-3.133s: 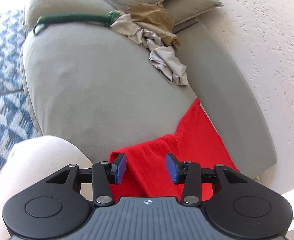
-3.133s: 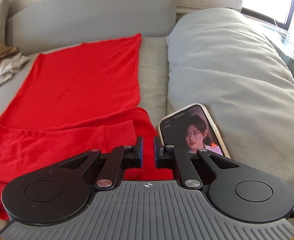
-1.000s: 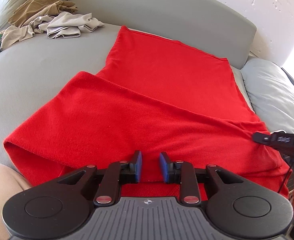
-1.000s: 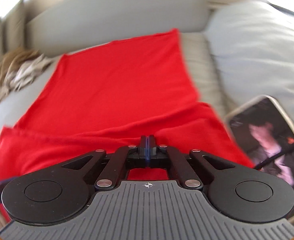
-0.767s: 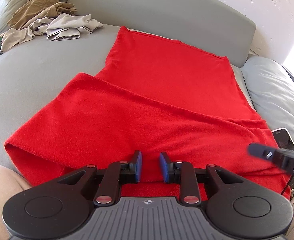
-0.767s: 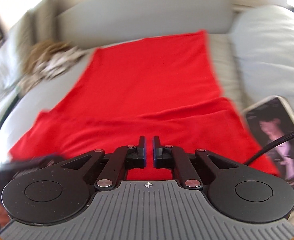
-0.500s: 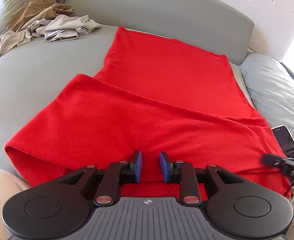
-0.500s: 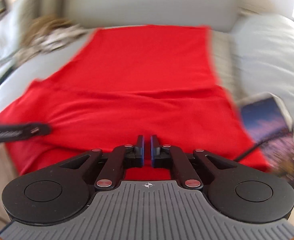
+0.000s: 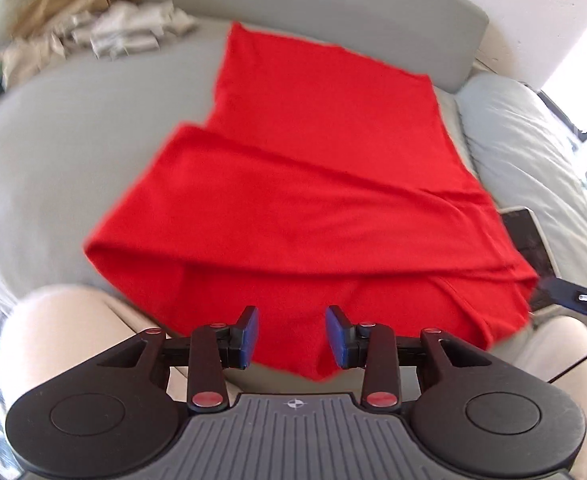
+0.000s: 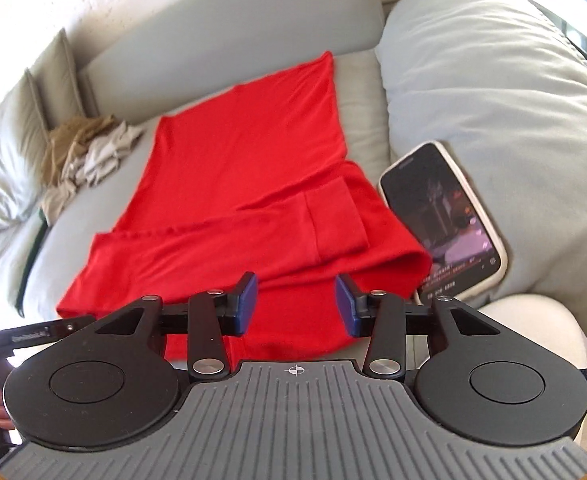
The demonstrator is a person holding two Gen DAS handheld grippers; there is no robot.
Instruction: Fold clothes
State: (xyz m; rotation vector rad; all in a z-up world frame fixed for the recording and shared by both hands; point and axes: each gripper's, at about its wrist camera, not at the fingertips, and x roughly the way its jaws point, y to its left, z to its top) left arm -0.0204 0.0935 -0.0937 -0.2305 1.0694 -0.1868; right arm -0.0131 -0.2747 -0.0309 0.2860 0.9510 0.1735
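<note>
The red garment (image 9: 313, 184) lies flat on the sofa (image 9: 65, 152), its long axis running straight ahead of both pairs of fingers toward the backrest. Its near part is doubled over itself in a thick band lying crosswise, with the rounded fold edges out to either side. The left gripper (image 9: 292, 336) is spread wide and empty, the near hem just ahead of and below its blue pads. The right gripper (image 10: 295, 305) is likewise spread and holds nothing, hovering over the band's right end, where a sleeve cuff (image 10: 333, 220) lies on top. Both sit about equally near the cloth. The fabric looks soft, matte and knit, limp enough to sag. A phone (image 10: 441, 216), hard and glossy, lies just right of the fold, touching or nearly so.
</note>
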